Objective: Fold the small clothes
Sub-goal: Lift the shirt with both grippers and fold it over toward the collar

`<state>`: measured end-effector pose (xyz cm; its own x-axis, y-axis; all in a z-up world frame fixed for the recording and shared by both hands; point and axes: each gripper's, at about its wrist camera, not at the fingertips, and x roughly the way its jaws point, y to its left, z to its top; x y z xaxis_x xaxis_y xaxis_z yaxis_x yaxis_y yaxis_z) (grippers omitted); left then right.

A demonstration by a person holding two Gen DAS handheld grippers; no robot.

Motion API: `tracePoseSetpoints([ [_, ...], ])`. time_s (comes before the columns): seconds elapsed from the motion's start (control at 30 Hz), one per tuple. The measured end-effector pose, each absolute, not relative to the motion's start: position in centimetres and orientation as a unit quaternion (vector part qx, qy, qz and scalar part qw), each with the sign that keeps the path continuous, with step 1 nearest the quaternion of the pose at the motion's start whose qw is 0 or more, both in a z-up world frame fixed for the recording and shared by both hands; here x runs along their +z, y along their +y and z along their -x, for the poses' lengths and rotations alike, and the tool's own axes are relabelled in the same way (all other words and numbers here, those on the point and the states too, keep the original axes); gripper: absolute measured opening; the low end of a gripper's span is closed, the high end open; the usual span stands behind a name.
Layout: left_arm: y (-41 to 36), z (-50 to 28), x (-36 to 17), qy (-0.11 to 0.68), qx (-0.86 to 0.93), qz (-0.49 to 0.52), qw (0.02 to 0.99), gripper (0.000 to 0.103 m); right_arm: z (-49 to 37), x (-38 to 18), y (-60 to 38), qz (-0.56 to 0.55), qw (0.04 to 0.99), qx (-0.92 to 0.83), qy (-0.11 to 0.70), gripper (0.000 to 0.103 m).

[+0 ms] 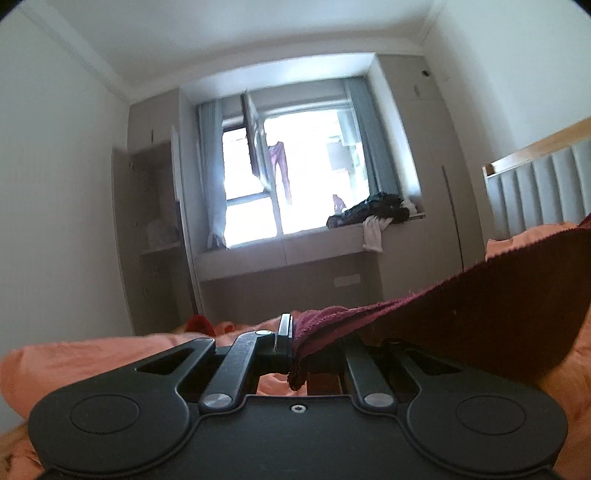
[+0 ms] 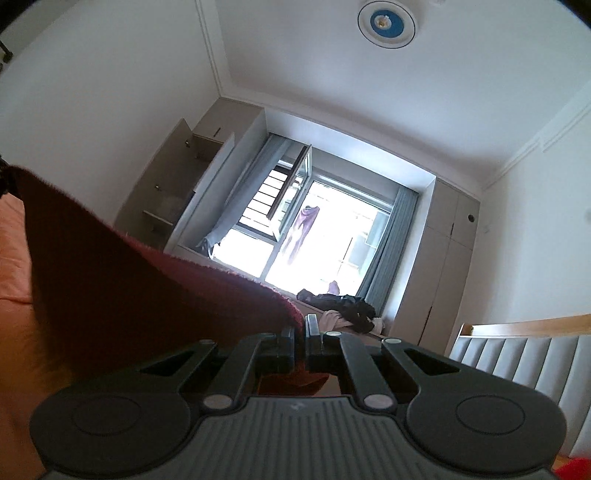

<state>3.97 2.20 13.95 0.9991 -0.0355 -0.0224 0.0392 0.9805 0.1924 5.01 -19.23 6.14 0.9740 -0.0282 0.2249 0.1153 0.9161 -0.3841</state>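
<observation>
A dark red knitted garment (image 1: 461, 314) hangs stretched above the orange bedding (image 1: 92, 354), each end pinched: the left gripper (image 1: 291, 332) clamps one corner, the right gripper (image 2: 304, 332) the other. Judged step: lifting to spread; next, lay it flat.

The walls (image 1: 48, 155) and ceiling (image 2: 332, 85) are white. A big window (image 1: 291, 166) lets in bright light, with grey curtains (image 1: 373, 147) at its sides. A pile of dark clothes (image 1: 373, 210) lies on the sill (image 1: 295, 240). An open cupboard (image 1: 147, 221) stands on the left. A round lamp (image 2: 386, 23) is on the ceiling. A grey padded headboard (image 2: 517, 354) is on the right.
</observation>
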Motion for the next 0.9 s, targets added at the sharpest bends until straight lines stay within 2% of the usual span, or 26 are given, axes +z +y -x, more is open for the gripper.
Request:
tracePoseSetpoints([
  [0.3,1.4,-19.5,14.2,0.065,0.018,-0.116,0.991,0.006,-19.7,6.0,-19.1,0.242,0.966,-0.051,-0.075,0.005],
  [0.6,1.9,-33.3,9.8,0.163,0.038,-0.116,0.979,0.006,-34.0,2.4,-19.4,0.226,0.974,-0.033,0.010,0.005],
  [0.8,2.8,-38.5,5.9,0.223,0.035,-0.100,0.969,0.007,-39.6,-1.2,-19.5,0.229,0.970,-0.024,0.075,0.006],
  [0.87,3.0,-39.5,4.8,0.248,0.029,-0.094,0.964,0.008,-40.8,-2.0,-19.8,0.218,0.971,-0.018,0.095,0.010],
  [0.9,3.2,-39.8,4.3,0.258,0.027,-0.089,0.962,0.011,-41.2,-2.3,-20.0,0.213,0.971,-0.016,0.105,0.018],
])
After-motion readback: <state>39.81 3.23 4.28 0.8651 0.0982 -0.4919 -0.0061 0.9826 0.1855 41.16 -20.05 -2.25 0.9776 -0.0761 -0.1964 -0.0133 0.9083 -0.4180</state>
